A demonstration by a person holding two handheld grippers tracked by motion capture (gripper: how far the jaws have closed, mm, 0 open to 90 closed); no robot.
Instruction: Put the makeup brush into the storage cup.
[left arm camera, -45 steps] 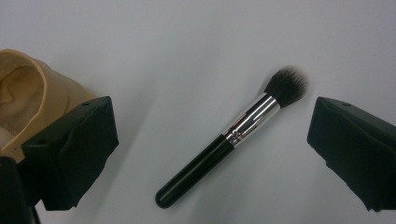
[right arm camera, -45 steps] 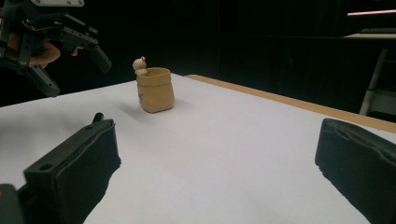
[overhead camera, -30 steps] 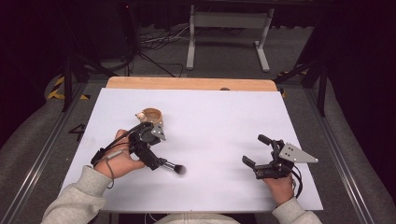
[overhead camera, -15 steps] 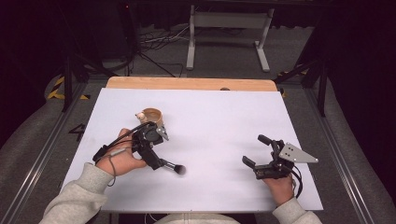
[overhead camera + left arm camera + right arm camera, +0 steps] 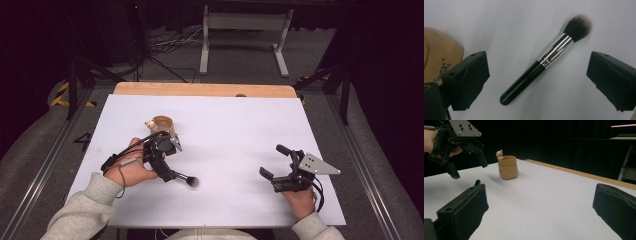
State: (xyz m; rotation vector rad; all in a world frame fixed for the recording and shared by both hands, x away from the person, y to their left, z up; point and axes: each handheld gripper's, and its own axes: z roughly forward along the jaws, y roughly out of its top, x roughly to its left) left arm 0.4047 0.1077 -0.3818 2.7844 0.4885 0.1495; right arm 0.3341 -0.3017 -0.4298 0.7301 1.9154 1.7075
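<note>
Lying between the left gripper (image 5: 537, 82)'s spread fingers: one brush (image 5: 544, 61), one holder (image 5: 164, 126) nearby.

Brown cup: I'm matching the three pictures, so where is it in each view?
High view: cup left of centre, just beyond the left tongs.
Left gripper view: left edge, behind one jaw.
Right gripper view: upper left of centre, upright.
Shared landmark: left tongs beside it.

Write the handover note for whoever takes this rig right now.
Left tool: open, hovering over the makeup brush, jaws either side of it, not touching.
Right tool: open, empty, over the table's right side.
Brush lies flat on the table; the tan cup stands upright beyond the left tool.
Done: nothing gripped yet.
Left: close on the brush handle; it probably goes into the cup.
</note>
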